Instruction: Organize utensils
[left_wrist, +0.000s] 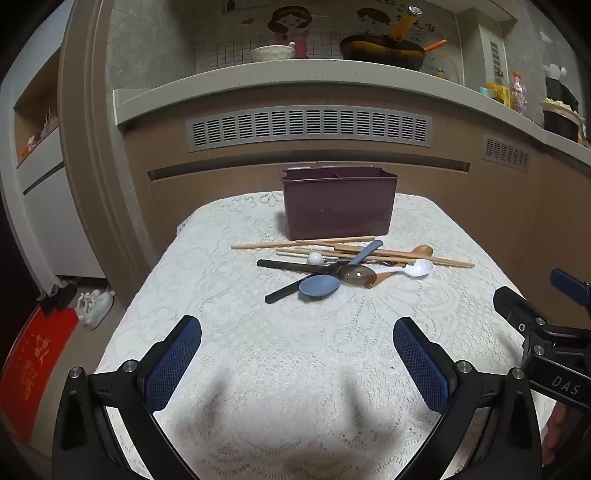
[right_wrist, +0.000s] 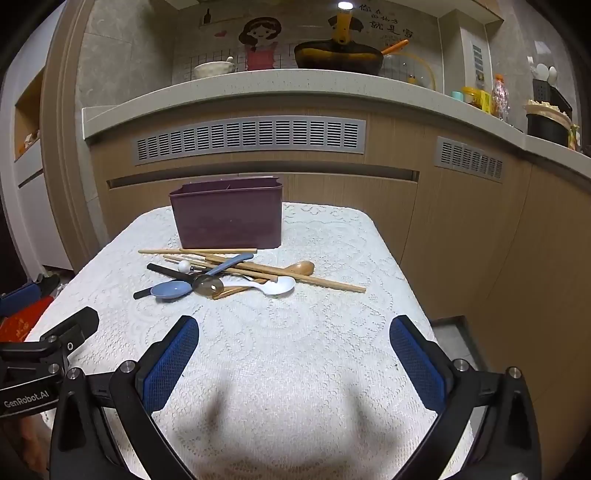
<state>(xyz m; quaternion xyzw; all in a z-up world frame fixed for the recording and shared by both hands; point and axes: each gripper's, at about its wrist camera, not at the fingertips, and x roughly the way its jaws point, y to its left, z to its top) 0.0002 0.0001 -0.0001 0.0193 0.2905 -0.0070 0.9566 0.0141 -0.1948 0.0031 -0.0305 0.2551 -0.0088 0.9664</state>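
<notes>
A dark maroon utensil holder (left_wrist: 338, 205) (right_wrist: 228, 218) with inner dividers stands at the far end of the lace-covered table (left_wrist: 258, 350). In front of it lies a mixed pile: several wooden chopsticks (left_wrist: 295, 243) (right_wrist: 332, 284), a blue spoon (left_wrist: 319, 286) (right_wrist: 170, 290), a clear brown spoon (left_wrist: 357, 276) (right_wrist: 208, 285), a white spoon (left_wrist: 417, 268) (right_wrist: 277, 285), a wooden spoon (left_wrist: 421, 251) (right_wrist: 301, 266) and black chopsticks (left_wrist: 288, 266) (right_wrist: 162, 270). My left gripper (left_wrist: 297, 363) hovers open over the near cloth, short of the pile. My right gripper (right_wrist: 294, 363) is likewise open and holds nothing.
A kitchen counter (left_wrist: 258, 74) runs behind the table with a bowl (left_wrist: 271, 52) and a pan (left_wrist: 382, 51). White shoes (left_wrist: 94, 302) and a red mat (left_wrist: 33, 373) lie on the floor at the left. The table's right edge drops to floor tiles (right_wrist: 452, 339).
</notes>
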